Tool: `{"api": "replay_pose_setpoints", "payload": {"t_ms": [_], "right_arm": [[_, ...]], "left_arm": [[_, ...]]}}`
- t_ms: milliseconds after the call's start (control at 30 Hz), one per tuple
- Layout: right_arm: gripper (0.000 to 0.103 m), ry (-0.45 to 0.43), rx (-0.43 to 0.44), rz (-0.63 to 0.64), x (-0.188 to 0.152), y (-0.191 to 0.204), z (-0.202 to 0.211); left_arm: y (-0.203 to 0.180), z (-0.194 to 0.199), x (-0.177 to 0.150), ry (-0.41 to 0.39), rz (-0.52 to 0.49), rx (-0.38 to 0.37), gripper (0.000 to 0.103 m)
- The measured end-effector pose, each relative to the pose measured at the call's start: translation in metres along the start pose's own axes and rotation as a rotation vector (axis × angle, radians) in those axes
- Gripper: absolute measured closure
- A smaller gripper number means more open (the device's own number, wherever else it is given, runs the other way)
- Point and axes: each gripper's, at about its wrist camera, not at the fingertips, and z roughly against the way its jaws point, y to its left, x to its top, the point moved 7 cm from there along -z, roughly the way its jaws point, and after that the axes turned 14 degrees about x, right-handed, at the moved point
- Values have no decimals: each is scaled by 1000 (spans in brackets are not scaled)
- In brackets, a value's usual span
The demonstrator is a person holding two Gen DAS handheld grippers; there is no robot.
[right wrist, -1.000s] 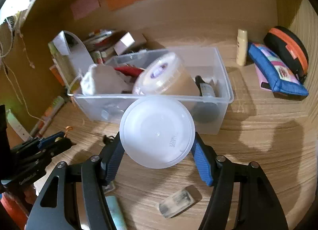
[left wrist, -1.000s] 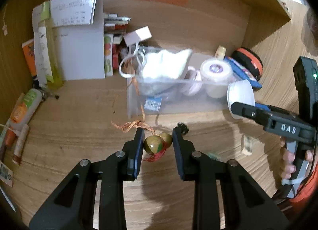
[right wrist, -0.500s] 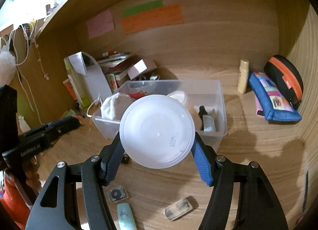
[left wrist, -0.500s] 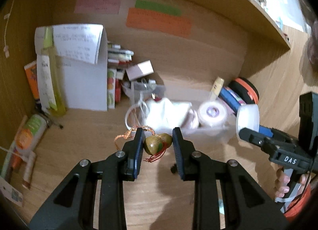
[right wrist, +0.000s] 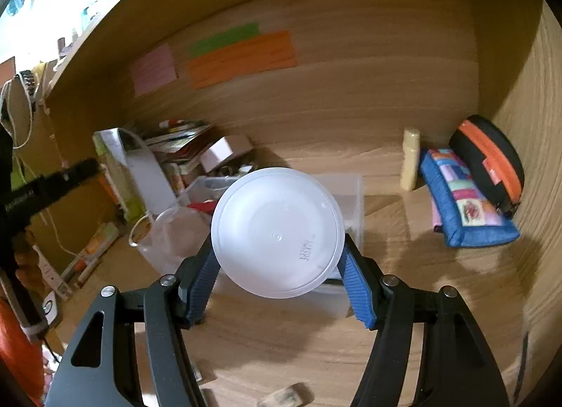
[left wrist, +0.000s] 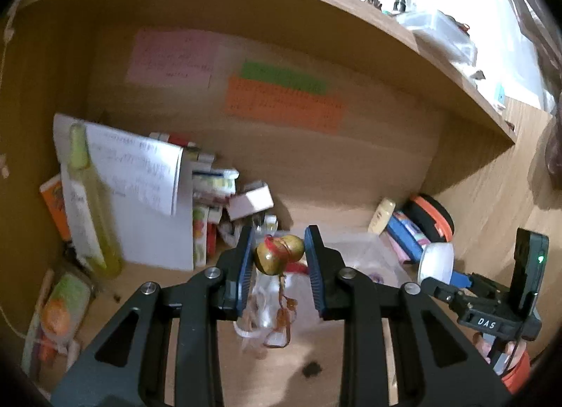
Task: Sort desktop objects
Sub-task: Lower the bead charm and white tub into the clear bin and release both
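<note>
My left gripper (left wrist: 279,254) is shut on a pair of golden bells (left wrist: 277,255) with a red and orange cord (left wrist: 281,305) hanging below, held high above the desk. Behind and below them lies the clear plastic bin (left wrist: 361,256), partly hidden. My right gripper (right wrist: 277,266) is shut on a round white plastic lid (right wrist: 277,231), held upright over the clear bin (right wrist: 351,196). The right gripper with the lid (left wrist: 435,263) also shows at the right of the left wrist view.
A notepad (left wrist: 140,196), a yellow-green bottle (left wrist: 87,196) and boxes (left wrist: 217,203) stand at the back left. A blue pouch (right wrist: 463,210), a black and orange case (right wrist: 488,157) and a cream tube (right wrist: 409,157) lie at the back right. Small items (right wrist: 284,396) lie on the desk front.
Both grippers have risen and pulled back from the desk, carrying the bells and the lid. The bin now looks smaller and lower in both views. The cord now hangs free.
</note>
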Motion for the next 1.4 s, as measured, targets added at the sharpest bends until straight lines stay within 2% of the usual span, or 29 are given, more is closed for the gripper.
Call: {"api": "replay_pose_setpoints", "payload": {"t_ms": [133, 367, 467, 633, 733, 833, 933, 1100, 1233, 1400], "right_arm": [[41, -2, -11, -17, 10, -14, -4], [41, 19, -30, -32, 22, -38, -27], [41, 42, -40, -46, 23, -49, -42], [41, 82, -74, -39, 21, -64, -61], [41, 108, -72, -31, 19, -68, -71], [41, 120, -74, -20, 20, -67, -78], [41, 129, -42, -12, 22, -63, -84], [43, 143, -45, 19, 22, -61, -92], [44, 159, -30, 28, 19, -57, -95], [44, 161, -25, 40, 16, -48, -90]], "left_arm": [[-8, -17, 7, 12, -4, -19, 74], [-22, -54, 1, 62, -3, -42, 74], [-24, -71, -6, 92, 0, -46, 74], [-21, -105, -26, 145, -39, -7, 74], [-20, -117, -36, 174, -34, -26, 74], [-22, -123, -44, 205, -38, -52, 74], [-26, -126, -51, 223, -51, -70, 74], [-31, -127, -58, 234, -84, -70, 74], [-27, -131, -60, 252, -75, -65, 64], [-28, -129, -59, 242, -86, -57, 60]]}}
